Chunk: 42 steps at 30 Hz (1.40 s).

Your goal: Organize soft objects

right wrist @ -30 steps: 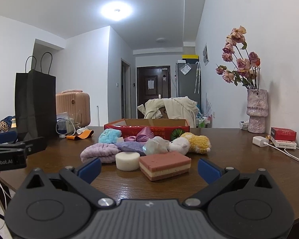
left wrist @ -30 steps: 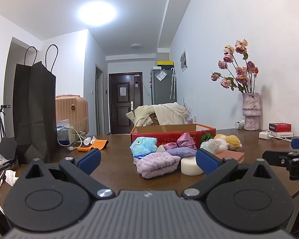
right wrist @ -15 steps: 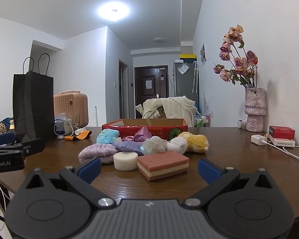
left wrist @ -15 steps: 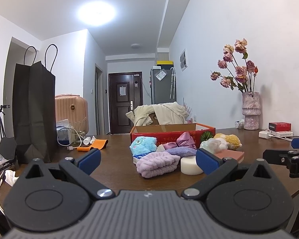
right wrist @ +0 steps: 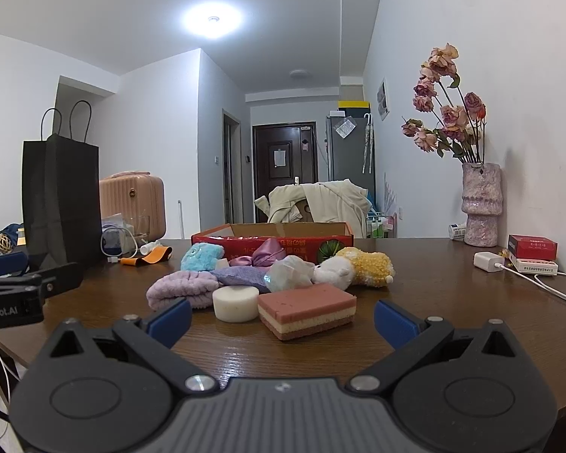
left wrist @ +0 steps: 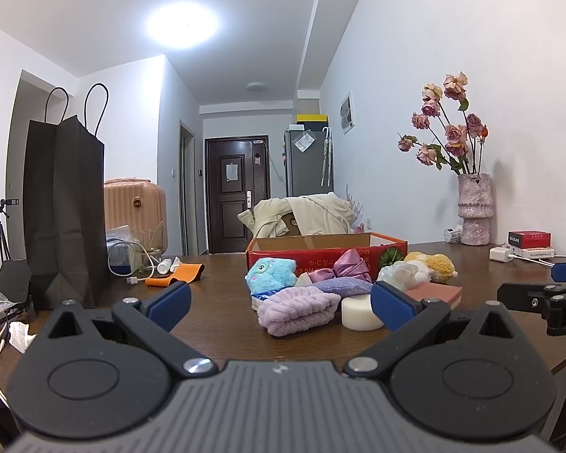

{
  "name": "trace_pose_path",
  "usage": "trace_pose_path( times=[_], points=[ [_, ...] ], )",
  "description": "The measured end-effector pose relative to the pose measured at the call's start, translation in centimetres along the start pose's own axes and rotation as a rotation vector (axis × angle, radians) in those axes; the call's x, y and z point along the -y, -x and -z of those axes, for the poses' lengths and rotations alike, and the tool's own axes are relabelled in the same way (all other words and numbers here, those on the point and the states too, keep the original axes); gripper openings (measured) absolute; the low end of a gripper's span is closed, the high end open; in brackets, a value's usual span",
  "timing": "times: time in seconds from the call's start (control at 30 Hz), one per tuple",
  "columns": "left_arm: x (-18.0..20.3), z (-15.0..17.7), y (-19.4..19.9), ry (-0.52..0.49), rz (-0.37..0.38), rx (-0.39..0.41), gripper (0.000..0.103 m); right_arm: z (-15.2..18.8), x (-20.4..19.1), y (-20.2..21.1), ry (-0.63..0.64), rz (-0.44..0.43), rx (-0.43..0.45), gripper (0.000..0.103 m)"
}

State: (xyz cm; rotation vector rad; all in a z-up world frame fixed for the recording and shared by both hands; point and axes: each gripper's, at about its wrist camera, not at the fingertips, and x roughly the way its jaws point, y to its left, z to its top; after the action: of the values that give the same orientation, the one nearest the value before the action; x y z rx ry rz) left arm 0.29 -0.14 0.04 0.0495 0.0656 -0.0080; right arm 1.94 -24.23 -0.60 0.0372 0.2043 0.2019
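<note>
Both grippers, left gripper (left wrist: 279,302) and right gripper (right wrist: 281,319), are hanging wide open at frame bottom. Sponge (right wrist: 307,309) is sitting mid-frame, closest; I'd squeeze it gently across its sides. Red box (right wrist: 273,239) is waiting behind the pile.

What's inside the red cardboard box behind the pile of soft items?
Only the bare brown inner wall of the red cardboard box shows above its rim. Both cameras sit too low, so its floor and any contents are hidden by the front wall.
</note>
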Motion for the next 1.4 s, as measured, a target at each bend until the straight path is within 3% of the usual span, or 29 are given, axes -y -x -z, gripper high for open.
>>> trace_pose_path(
  times=[1.13,1.4],
  points=[
    [0.2,0.2,-0.2,-0.001,-0.001,-0.002,0.103,0.1,0.0,-0.1,-0.001,0.007,-0.002,0.103],
    [1.0,0.4,-2.5,-0.045,-0.024,-0.043,0.103,-0.6,1.4,-2.1,-0.019,0.009,-0.021,0.103]
  ],
)
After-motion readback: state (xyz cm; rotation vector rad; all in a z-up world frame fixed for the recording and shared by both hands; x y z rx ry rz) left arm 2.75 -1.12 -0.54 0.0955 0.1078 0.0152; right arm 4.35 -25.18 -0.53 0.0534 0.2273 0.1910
